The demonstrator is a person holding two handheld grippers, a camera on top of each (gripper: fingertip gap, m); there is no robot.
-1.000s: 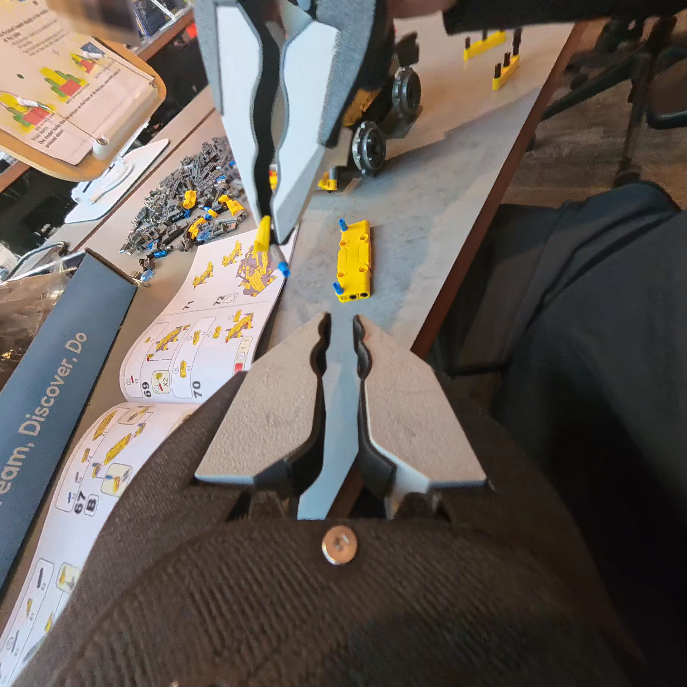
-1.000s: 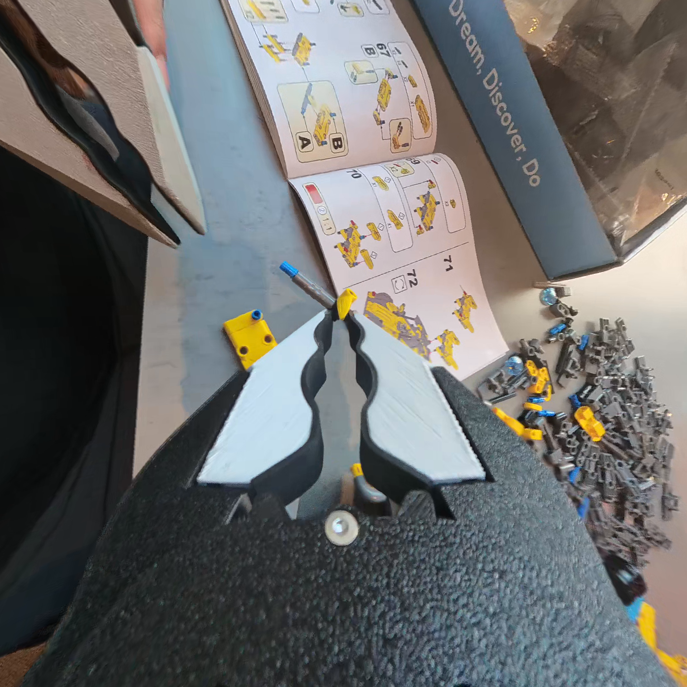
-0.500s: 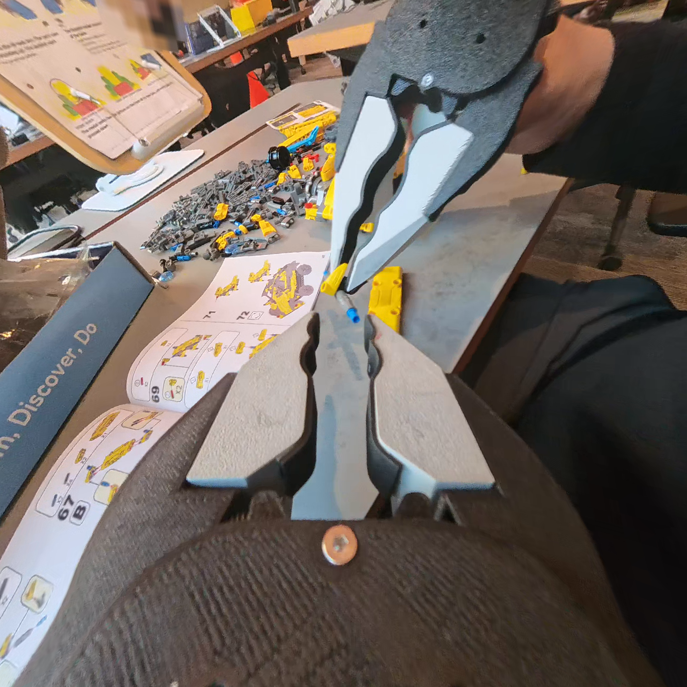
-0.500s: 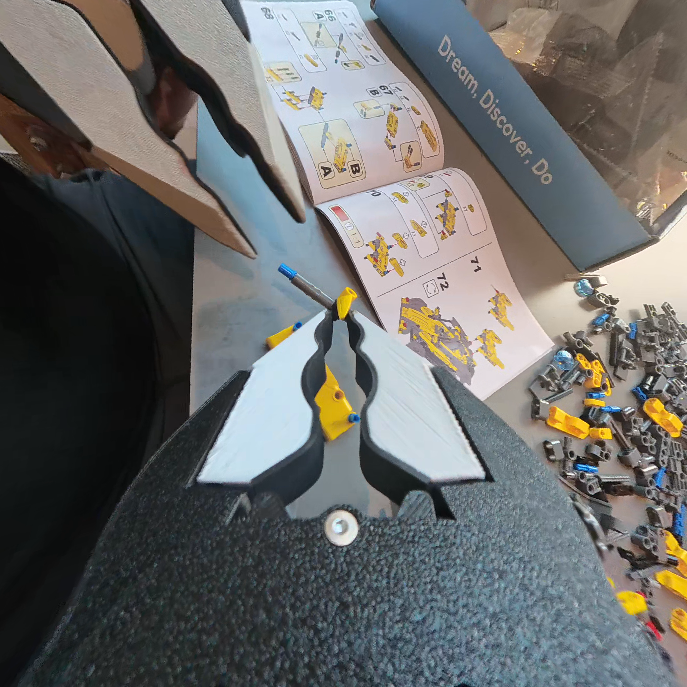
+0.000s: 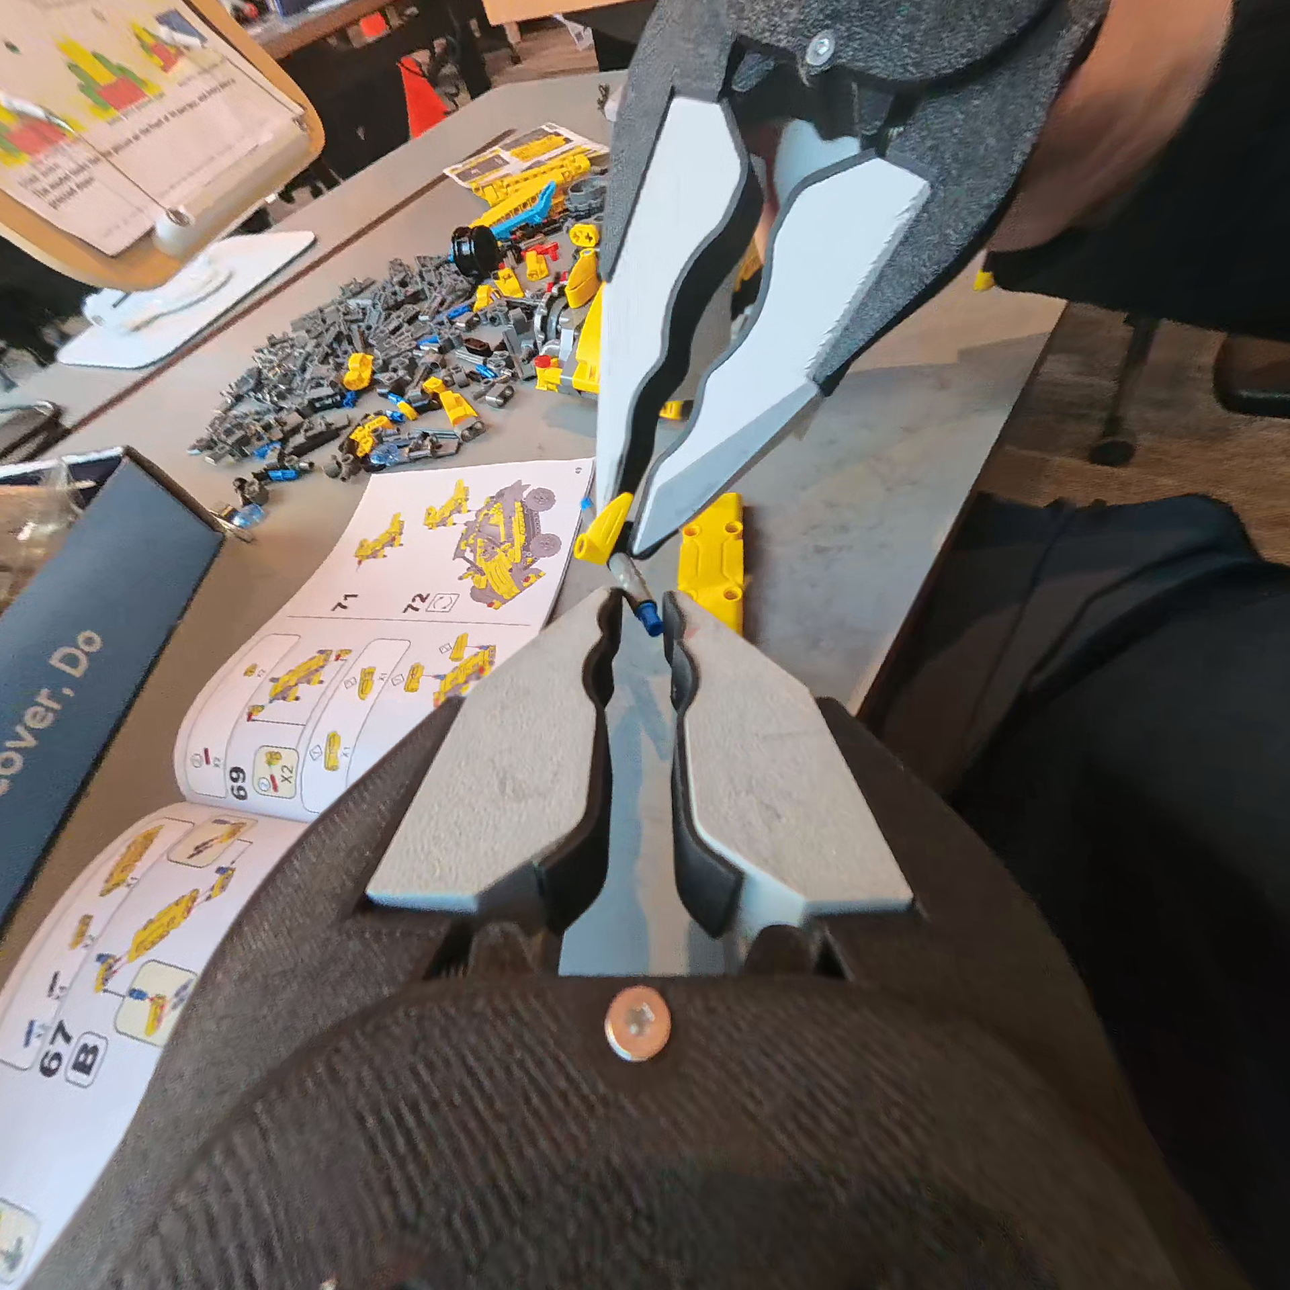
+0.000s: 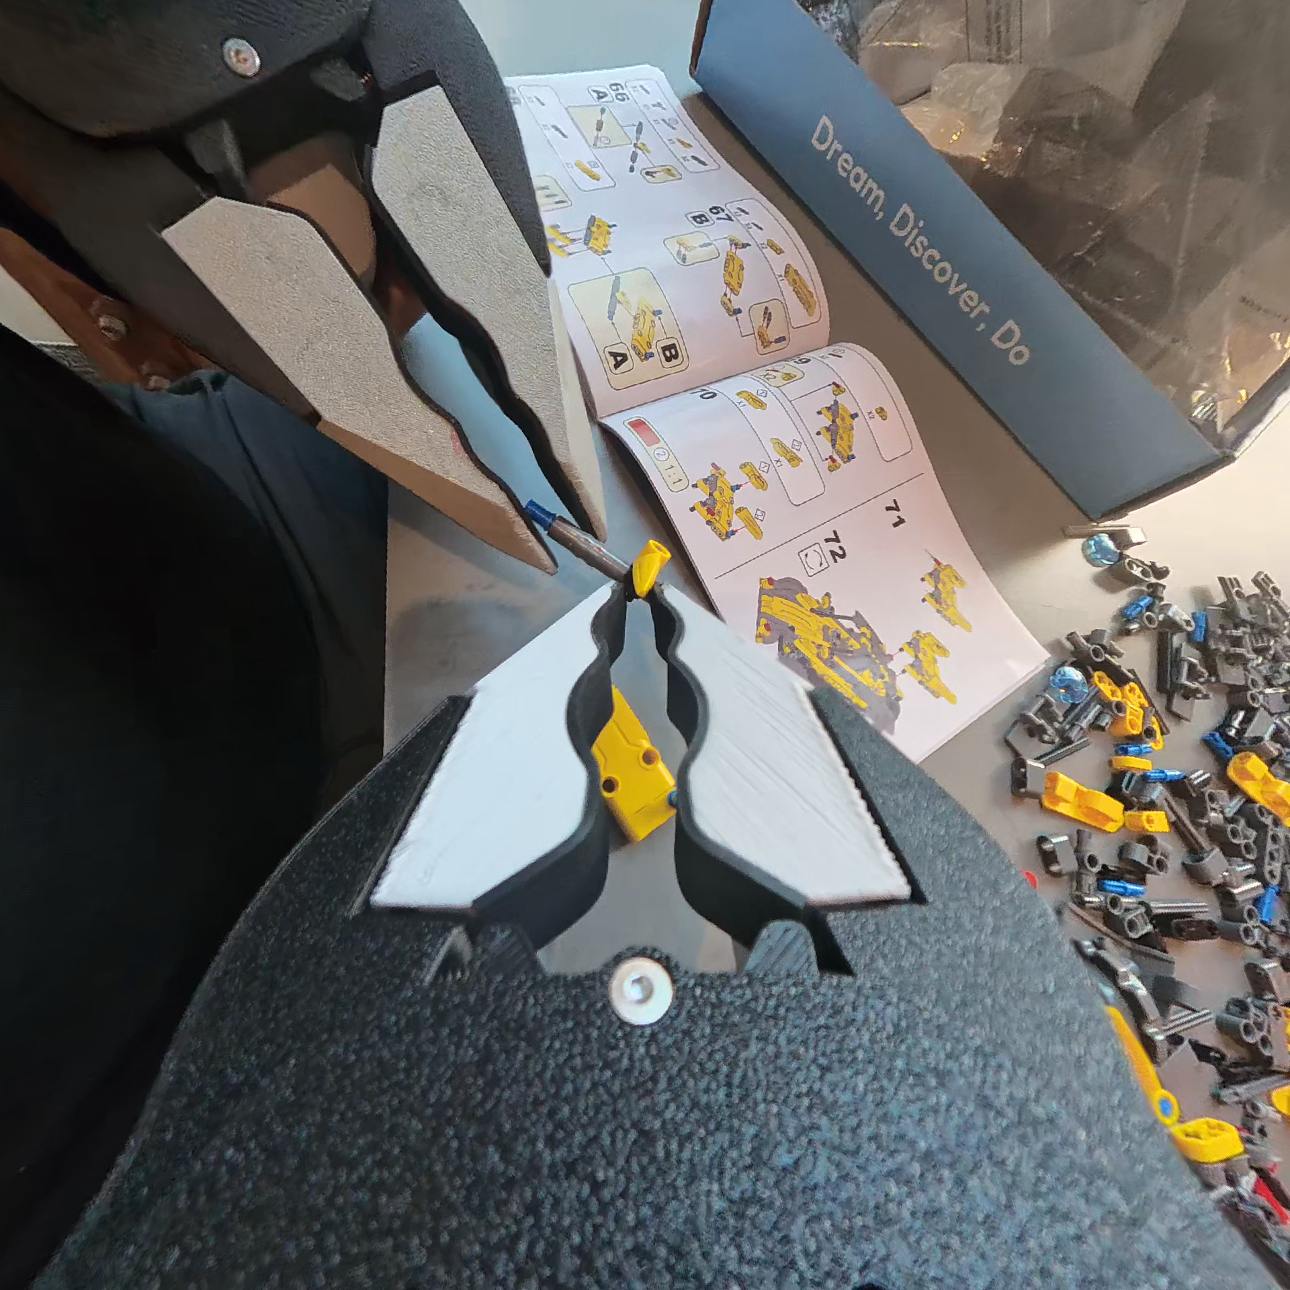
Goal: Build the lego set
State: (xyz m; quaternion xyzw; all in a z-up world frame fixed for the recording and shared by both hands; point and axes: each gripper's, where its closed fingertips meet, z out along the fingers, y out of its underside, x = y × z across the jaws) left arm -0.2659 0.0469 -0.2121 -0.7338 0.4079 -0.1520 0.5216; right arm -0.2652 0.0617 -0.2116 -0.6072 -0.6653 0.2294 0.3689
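Fingertips of the left gripper (image 5: 639, 606) are standing slightly parted around the blue tip of a grey axle pin (image 5: 634, 592), not closing on it, while the right gripper (image 5: 628, 541) is reaching in from above, pinching that pin's yellow connector (image 5: 604, 528). A yellow beam (image 5: 712, 558) is lying just behind on the grey table (image 5: 872, 502). From the right wrist, the right gripper (image 6: 639, 593) is squeezing the yellow connector (image 6: 648, 560), the left gripper (image 6: 576, 541) is flanking the pin's (image 6: 569, 537) far end, and an open instruction booklet (image 6: 803, 447) is lying beside loose building parts (image 6: 1187, 754).

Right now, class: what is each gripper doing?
Left gripper: open, its tips either side of the pin's blue end.
Right gripper: shut on the yellow piece with grey pin.
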